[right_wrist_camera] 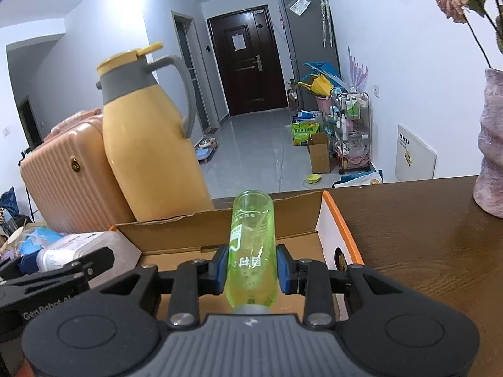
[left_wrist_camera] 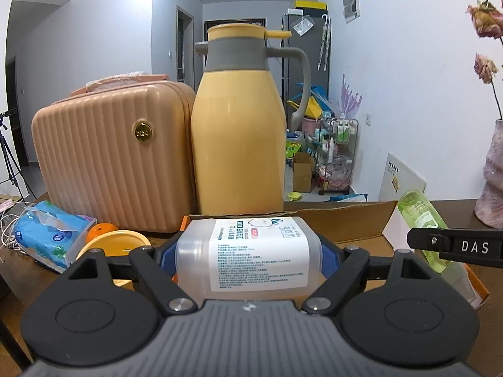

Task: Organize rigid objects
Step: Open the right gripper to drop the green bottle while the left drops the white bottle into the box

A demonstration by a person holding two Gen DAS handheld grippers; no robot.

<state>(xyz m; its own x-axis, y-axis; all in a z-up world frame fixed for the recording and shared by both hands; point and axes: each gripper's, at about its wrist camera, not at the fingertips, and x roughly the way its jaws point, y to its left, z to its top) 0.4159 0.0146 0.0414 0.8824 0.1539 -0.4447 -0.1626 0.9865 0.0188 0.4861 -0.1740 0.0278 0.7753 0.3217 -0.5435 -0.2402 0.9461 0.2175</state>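
Over the open cardboard box [right_wrist_camera: 261, 220], the right gripper [right_wrist_camera: 250, 270] pinches a green bottle [right_wrist_camera: 251, 245] across its body, long axis running toward 12 o'clock, base leading. At 9 o'clock the left gripper [left_wrist_camera: 248, 254] is spread wide around a clear wipes canister [left_wrist_camera: 251, 251], likewise lying lengthwise toward 12. Both loads hang above the box, so lowering looks like the next move. The yellow thermos [left_wrist_camera: 239, 144] and peach case [left_wrist_camera: 110, 157] stand just beyond the far wall, a vase [right_wrist_camera: 490, 144] at 2 o'clock.

Black grippers [left_wrist_camera: 248, 253], blue pads [right_wrist_camera: 282, 267]
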